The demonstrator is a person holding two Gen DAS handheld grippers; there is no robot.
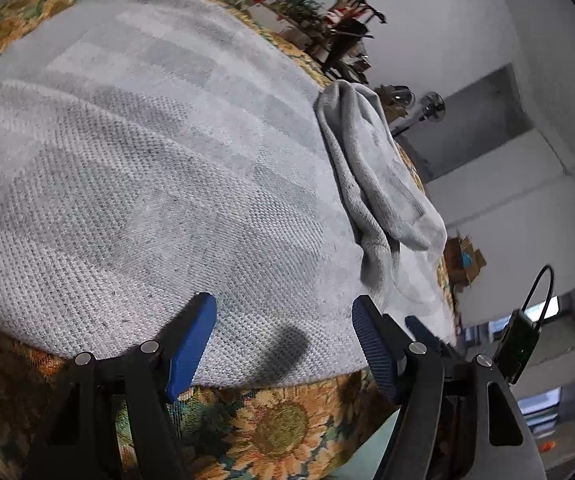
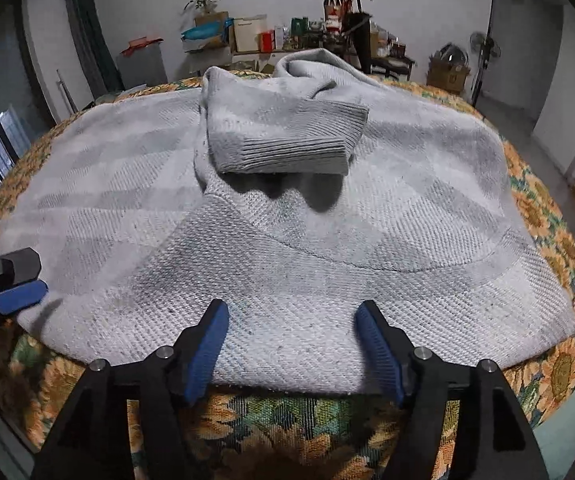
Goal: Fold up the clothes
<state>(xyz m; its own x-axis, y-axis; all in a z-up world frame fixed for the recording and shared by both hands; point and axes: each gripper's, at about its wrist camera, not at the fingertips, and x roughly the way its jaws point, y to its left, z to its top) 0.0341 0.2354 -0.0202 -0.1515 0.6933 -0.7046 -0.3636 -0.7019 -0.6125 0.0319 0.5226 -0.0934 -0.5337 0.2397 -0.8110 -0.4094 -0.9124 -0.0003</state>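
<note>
A grey knitted sweater (image 2: 287, 248) lies spread flat over a table with a sunflower-patterned cloth (image 2: 287, 420). One sleeve (image 2: 283, 136) is folded in across the body, ribbed cuff toward me; in the left wrist view the sleeve (image 1: 375, 168) lies at the right. My right gripper (image 2: 292, 314) hovers open over the sweater's near edge, with nothing pinched between its blue pads. My left gripper (image 1: 283, 308) is also open above the near edge of the sweater (image 1: 147, 180), holding nothing. The left gripper (image 2: 19, 292) shows again at the left edge of the right wrist view, beside the sweater's corner.
The table's near edge (image 1: 279, 428) runs just below both grippers. Behind the table stands a cluttered shelf with boxes and a plant (image 2: 247, 36). A standing fan (image 2: 485, 48) and a cardboard box (image 2: 447, 72) are at the back right.
</note>
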